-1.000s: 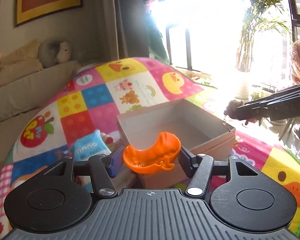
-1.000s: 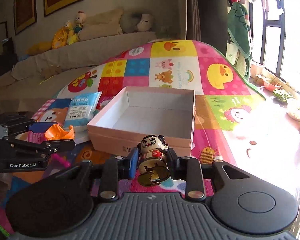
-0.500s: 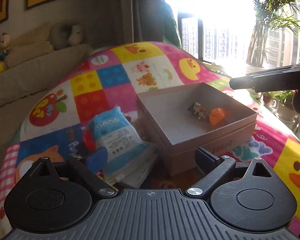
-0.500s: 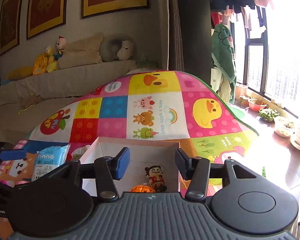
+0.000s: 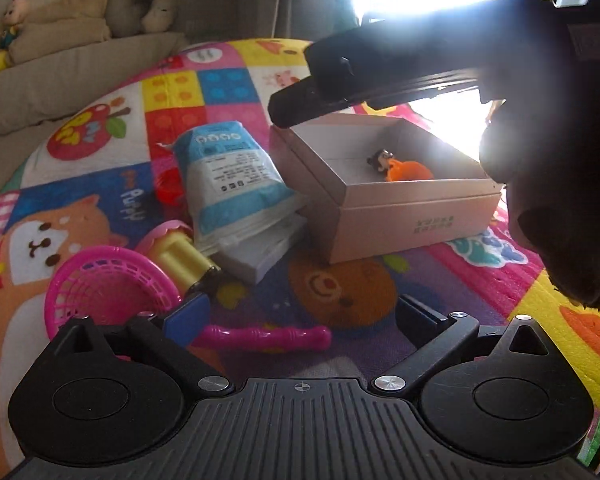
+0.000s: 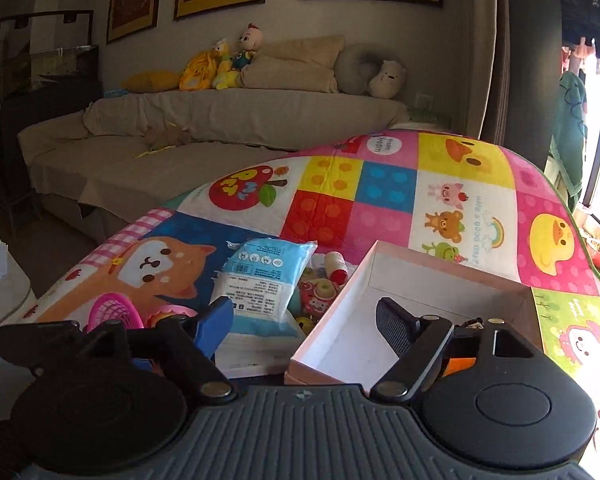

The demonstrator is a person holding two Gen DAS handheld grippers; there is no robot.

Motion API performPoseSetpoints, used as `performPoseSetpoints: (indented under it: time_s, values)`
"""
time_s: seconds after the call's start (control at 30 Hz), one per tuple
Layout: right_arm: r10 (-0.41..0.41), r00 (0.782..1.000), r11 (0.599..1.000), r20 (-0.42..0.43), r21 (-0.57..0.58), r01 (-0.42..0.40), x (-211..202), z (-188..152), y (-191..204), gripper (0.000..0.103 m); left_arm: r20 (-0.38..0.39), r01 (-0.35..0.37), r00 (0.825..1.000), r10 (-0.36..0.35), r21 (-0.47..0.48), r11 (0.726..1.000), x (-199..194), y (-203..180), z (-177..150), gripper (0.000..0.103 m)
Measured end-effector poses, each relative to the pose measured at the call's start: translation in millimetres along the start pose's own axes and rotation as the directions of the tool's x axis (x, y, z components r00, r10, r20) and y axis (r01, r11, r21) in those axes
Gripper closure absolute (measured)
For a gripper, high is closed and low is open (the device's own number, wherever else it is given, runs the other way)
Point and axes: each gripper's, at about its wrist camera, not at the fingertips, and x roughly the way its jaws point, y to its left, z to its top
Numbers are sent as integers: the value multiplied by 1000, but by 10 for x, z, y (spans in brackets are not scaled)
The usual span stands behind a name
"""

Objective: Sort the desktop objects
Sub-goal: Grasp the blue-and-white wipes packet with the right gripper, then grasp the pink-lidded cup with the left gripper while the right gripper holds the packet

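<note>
An open cardboard box [image 5: 384, 216] stands on the colourful play mat. Inside it lie a small dark-haired figurine [image 5: 380, 159] and an orange toy [image 5: 409, 171]. My left gripper [image 5: 300, 320] hangs low over the mat in front of the box, its jaws opening. A pink stick [image 5: 260, 338] lies on the mat in the gap between them, not pressed. My right gripper [image 6: 306, 324] hovers over the box's near left corner [image 6: 328, 344], jaws opening with nothing gripped; it shows as a dark shape [image 5: 380, 68] in the left wrist view. The orange toy [image 6: 456, 364] peeks out behind its right finger.
A blue-and-white packet [image 5: 228, 172] lies on white sheets left of the box. A pink basket [image 5: 108, 292], a yellow cylinder toy [image 5: 180, 256] and a red piece [image 5: 168, 188] sit near the left gripper. Several small toys [image 6: 320, 288] crowd between packet and box. A sofa [image 6: 220, 120] stands behind the mat.
Both grippers opened and let go: the orange toy and the figurine now lie in the box. The left gripper dropped back toward the pink toys; the right swung left over the box.
</note>
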Motion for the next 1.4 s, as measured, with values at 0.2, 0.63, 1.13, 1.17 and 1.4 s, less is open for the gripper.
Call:
performPoseSetpoints:
  time_s: [0.2,0.63,1.13,1.17,1.4]
  values:
    - [46,991,997,-124,62,-38,751,294,79,16,-26,-76,997,75,-26,997,-77,195,-77,1]
    - [171,968,985,-183,26,-169,406,-24,300,52,-19,-155,988,154,-63,986,-414,542,-141,0]
    - [-16,977,974,-211,215,63,-823,-945,-646,40,-12,-236,972,236,-7,972,41,351,108,0]
    - [-45,980,973,-195,215,88,-843,-988,-659,35,-15,-221,975,221,-6,975,32,333,100,0]
    - [-108,984,945,-142,294,146,-794,-1201,-749,6,30,-100,995,97,81,992,-152,-3,9,0]
